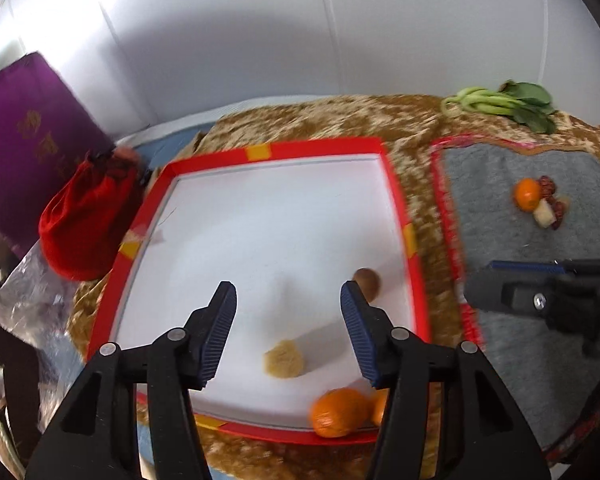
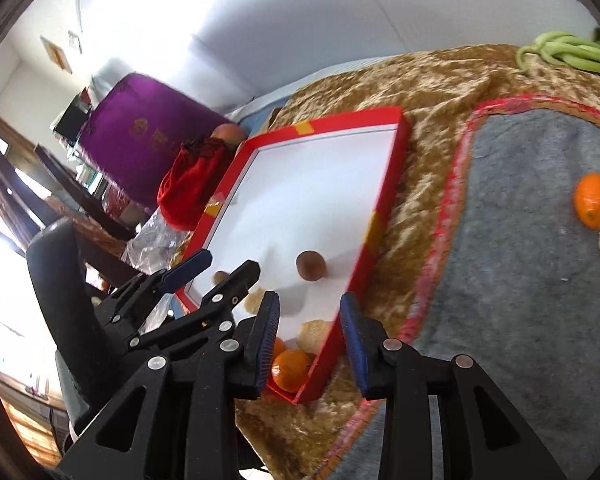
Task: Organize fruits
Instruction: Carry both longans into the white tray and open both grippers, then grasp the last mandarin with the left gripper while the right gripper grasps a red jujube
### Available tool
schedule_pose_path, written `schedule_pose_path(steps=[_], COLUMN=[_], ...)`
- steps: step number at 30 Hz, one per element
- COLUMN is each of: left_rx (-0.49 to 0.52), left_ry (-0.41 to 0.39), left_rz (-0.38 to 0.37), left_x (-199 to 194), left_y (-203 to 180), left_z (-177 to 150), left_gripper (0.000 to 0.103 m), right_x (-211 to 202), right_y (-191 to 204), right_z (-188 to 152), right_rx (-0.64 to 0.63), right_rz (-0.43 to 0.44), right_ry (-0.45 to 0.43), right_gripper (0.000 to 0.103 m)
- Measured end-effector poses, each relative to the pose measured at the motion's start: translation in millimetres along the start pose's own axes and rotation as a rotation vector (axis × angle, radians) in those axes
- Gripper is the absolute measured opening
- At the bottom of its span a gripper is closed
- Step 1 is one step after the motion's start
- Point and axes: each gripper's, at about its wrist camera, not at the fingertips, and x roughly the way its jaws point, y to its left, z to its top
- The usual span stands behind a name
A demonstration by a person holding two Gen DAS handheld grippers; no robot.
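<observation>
Where the red-rimmed tray [image 1: 320, 148] has its near corner, two oranges [image 1: 340, 412] lie together, with a pale lump [image 1: 284, 360] just beyond and a brown kiwi [image 1: 368, 282] by the right rim. Another orange [image 1: 527, 194] sits on the grey mat [image 1: 540, 340] among small red fruits. Both the left tongs [image 1: 288, 300] and the right tongs [image 2: 310, 312] gape apart, holding nothing. Greens [image 1: 508, 104] lie on the brown cloth [image 1: 340, 116].

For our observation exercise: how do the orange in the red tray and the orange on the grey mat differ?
The orange in the red tray lies in a near corner against another orange; the orange on the grey mat sits among small dark red fruits and a pale chunk. The first is sorted, the second is not. Both are round, orange, ungripped.
</observation>
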Motion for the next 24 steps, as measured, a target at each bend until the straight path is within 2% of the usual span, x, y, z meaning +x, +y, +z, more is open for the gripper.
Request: schedule_pose_path(steps=[4, 8, 11, 14, 18, 24], left_rx=[0.069, 0.144, 0.180, 0.244, 0.301, 0.326], left_ry=[-0.048, -0.067, -0.058, -0.035, -0.052, -0.003], left_rz=[-0.049, -0.134, -0.211, -0.284, -0.282, -0.322], left_x=[-8, -11, -13, -12, -1, 22], left_y=[-32, -68, -95, -127, -154, -166], left_z=[9, 19, 30, 38, 56, 62], left_gripper=[0.058, 0.058, 0.058, 0.058, 0.058, 0.058], right_x=[-32, -73, -108, -130, -135, -105], right_y=[-30, -71, -109, -147, -184, -185], right_z=[8, 17, 24, 25, 20, 21], right_rx=[0.065, 0.175, 0.287, 0.422, 0.542, 0.521], right_rz=[-0.027, -0.059, -0.084, -0.104, -0.108, -0.165], right_ry=[-0.058, -0.125, -0.177, -0.187, -0.143, -0.051], right_gripper=[0.034, 0.034, 0.034, 0.034, 0.034, 0.034])
